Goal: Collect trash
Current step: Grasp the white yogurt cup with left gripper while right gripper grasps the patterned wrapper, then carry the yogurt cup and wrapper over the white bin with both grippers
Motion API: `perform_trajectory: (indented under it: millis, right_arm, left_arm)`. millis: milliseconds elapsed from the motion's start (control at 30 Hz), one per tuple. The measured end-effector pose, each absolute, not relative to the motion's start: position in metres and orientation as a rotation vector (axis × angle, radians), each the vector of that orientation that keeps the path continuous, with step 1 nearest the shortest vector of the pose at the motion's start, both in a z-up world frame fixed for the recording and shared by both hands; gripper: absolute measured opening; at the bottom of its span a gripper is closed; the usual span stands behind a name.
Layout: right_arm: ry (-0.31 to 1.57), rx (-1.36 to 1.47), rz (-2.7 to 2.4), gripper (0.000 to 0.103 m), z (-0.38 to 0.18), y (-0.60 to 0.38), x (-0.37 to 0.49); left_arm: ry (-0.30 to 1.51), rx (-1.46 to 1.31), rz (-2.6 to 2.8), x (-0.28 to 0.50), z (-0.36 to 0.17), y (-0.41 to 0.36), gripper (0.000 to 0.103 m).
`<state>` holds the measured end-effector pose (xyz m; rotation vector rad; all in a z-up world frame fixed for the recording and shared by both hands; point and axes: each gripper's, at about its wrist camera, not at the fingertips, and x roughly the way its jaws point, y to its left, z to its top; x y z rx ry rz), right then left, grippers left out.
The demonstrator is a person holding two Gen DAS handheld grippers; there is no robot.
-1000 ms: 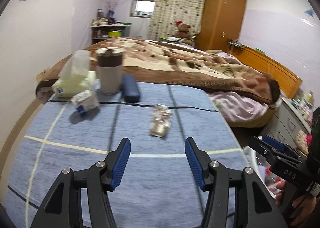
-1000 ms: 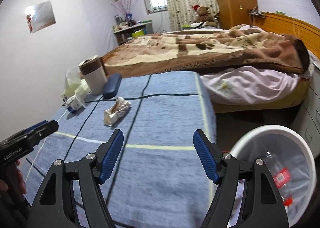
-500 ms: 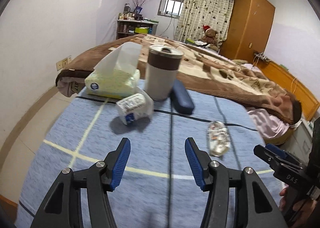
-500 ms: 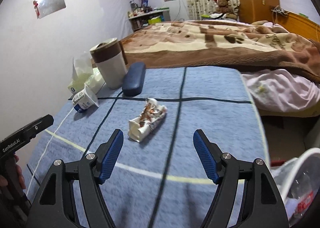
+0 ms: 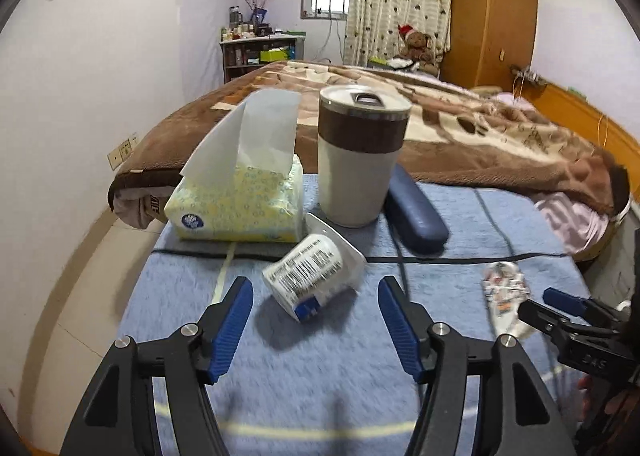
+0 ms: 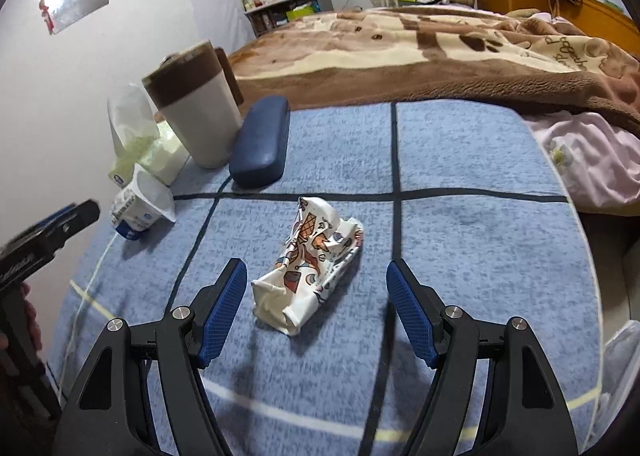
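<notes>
Right wrist view: blue checked cloth beside blanket-covered bed.

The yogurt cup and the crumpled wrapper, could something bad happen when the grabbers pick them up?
Maybe. The yogurt cup lies tipped on its side, round, so the left gripper might squeeze it and make it roll or pop out. It also lies close to the tumbler and tissue pack, which could get bumped. The crumpled wrapper is light and lumpy, so the right gripper may pinch only an edge and drop it.
</notes>
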<state>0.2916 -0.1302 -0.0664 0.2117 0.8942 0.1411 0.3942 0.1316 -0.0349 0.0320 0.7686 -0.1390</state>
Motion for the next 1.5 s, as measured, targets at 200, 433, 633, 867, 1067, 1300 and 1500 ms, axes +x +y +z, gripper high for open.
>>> perform_trajectory:
  millis: [200,433,633,867,1067,1300,1500]
  right_arm:
    - [0.928,0.183,0.139,0.074,-0.074,-0.125,0.301]
    - [0.945,0.091,0.087,0.074,-0.078,-0.120,0.302]
    - [0.931,0.071,0.106,0.055,-0.076,-0.120,0.296]
    - [0.930,0.073,0.117,0.047,-0.075,-0.119,0.293]
    - [0.935,0.083,0.113,0.047,-0.076,-0.121,0.296]
    - [0.921,0.085,0.121,0.046,-0.076,-0.122,0.295]
    - [0.903,0.089,0.127,0.046,-0.072,-0.125,0.282]
  left_arm:
    - [0.787,0.103,-0.162,0.423,-0.053,0.126,0.065]
    - [0.815,0.133,-0.202,0.441,-0.070,0.121,0.065]
    - [0.822,0.088,-0.291,0.435,-0.071,0.114,0.063]
    - [0.806,0.088,-0.289,0.438,-0.072,0.109,0.057]
    - [0.839,0.077,-0.275,0.449,-0.079,0.104,0.057]
    - [0.836,0.050,-0.252,0.449,-0.080,0.101,0.054]
    - [0.815,0.051,-0.252,0.428,-0.072,0.096,0.054]
